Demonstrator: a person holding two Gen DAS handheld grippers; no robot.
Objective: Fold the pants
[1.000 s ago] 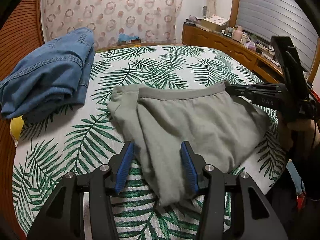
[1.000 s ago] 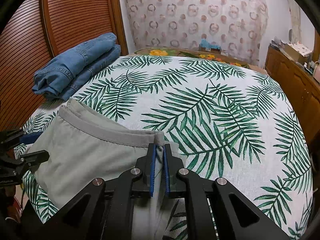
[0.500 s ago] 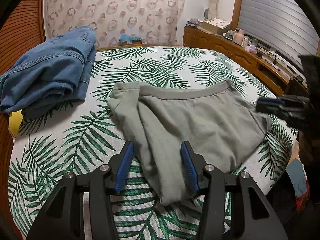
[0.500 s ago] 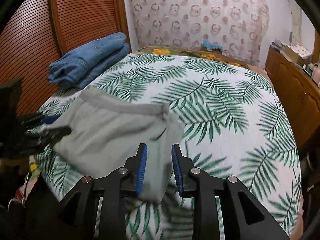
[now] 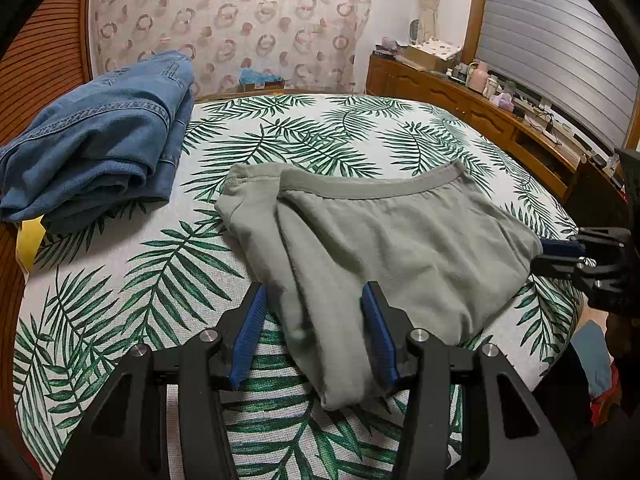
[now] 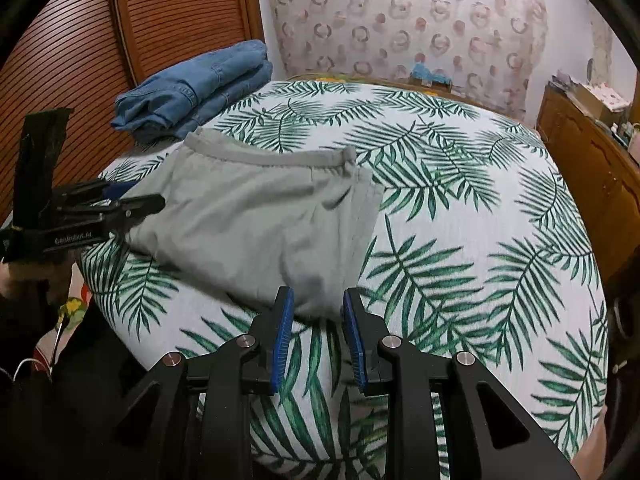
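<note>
a bed covered in a white sheet with green palm-leaf print (image 5: 120, 280) fills both views, and the folded grey-green cotton pants (image 5: 392, 248) lie on its near half, waistband away from the person and the fold's long axis running left to right between the two tools. a folded pile of blue denim jeans (image 5: 92, 152) sits well apart at the far left. the left gripper (image 5: 316, 330) is spread wide, its blue pads straddling the narrow near-left end of the fabric without pinching it. the right gripper (image 6: 316, 330) is also parted, just short of the pants' near-right corner, holding nothing. each tool sits at its own end, so the next fold likely carries one end across toward the other.
</note>
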